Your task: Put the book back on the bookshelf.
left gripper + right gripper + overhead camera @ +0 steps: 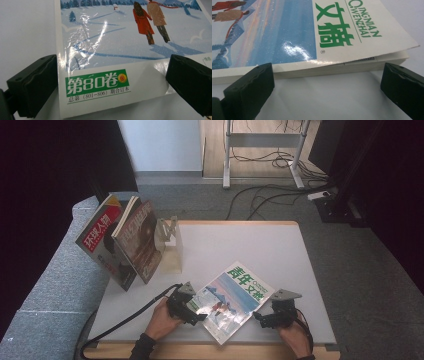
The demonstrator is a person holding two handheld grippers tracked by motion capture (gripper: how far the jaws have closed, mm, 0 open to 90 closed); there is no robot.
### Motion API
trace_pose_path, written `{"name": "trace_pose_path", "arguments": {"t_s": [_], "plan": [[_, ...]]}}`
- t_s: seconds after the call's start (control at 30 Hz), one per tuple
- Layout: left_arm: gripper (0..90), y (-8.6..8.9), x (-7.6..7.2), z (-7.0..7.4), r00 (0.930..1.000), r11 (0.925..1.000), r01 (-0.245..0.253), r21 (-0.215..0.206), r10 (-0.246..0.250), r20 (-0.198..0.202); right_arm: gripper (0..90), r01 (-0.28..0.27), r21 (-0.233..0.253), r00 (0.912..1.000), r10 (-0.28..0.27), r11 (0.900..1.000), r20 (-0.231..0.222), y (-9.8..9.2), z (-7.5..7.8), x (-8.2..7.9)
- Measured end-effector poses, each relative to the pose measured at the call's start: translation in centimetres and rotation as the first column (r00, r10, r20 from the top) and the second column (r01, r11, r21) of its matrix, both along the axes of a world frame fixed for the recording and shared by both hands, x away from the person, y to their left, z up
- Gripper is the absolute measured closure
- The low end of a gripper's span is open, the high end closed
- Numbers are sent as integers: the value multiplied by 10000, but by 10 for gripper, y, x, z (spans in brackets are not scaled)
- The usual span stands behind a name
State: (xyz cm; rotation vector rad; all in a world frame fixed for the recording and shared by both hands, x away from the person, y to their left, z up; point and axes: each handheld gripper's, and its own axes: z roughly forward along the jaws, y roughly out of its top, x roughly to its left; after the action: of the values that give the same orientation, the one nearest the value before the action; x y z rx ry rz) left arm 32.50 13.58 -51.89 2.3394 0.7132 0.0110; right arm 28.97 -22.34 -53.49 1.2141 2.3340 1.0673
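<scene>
At the table's [300, 270] near edge the left gripper [192, 311] and right gripper [263, 318], jaws spread wide and gripping nothing, flank the flat-lying magazine [233, 300], its far half cut off in both gripper views, with bare tabletop beyond, two propped magazines [122, 242] far left.

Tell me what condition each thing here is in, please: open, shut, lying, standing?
Snow-scene magazine: closed, lying flat on the table, front cover up, top corner lifting slightly.
Red-titled magazine: closed, standing tilted in the rack.
Brown-cover magazine: closed, standing tilted beside it.
Clear rack: upright.
Left hand-held gripper: open, at the snow-scene magazine's edge.
Right hand-held gripper: open, just short of its edge.
</scene>
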Motion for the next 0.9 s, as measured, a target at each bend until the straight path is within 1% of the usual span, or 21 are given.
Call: {"name": "trace_pose_path", "arguments": {"t_s": [0.2, 0.33, 0.4, 0.43, 0.57, 0.63, 0.7, 0.77, 0.83, 0.9], "plan": [[0, 3, -8, 0, 10000, 10000, -10, 18, 10, -12, 0, 61, -308, 10000, -58, 9995, 79, 1, 3, 7], [0, 5, -14, 1, 10000, 9999, 38, 100, -38, 1, 0, 176, -377, 9998, -173, 9991, 97, 2, 3, 14], [0, 4, -19, 1, 9994, 9987, 193, 465, -206, 270, 0, 228, -403, 9997, -223, 9989, 130, 2, 3, 18], [0, 3, -21, 1, 9992, 9981, 193, 593, -214, 342, 0, 264, -415, 9996, -259, 9988, 127, 2, 4, 20], [0, 1, -28, -1, 9973, 9957, 211, 906, -273, 679, 0, 370, -394, 9993, -367, 9985, 82, 2, 4, 30], [0, 0, -29, -1, 9968, 9948, 246, 986, -319, 737, 0, 438, -395, 9990, -435, 9983, 85, 2, 4, 35], [0, 1, -29, 0, 9969, 9944, 381, 984, -447, 654, 0, 487, -401, 9988, -484, 9980, 91, 2, 4, 39], [0, 4, -24, 1, 9977, 9953, 547, 793, -576, 348, 0, 486, -326, 9988, -486, 9983, -2, 2, 4, 43], [0, 6, -20, 3, 9969, 9952, 737, 642, -753, 217, 0, 454, -293, 9989, -456, 9985, -69, 1, 3, 45], [0, 9, -16, 6, 9959, 9947, 615, 822, -666, 618, 0, 452, -259, 9989, -455, 9986, -114, 1, 3, 46]]}}
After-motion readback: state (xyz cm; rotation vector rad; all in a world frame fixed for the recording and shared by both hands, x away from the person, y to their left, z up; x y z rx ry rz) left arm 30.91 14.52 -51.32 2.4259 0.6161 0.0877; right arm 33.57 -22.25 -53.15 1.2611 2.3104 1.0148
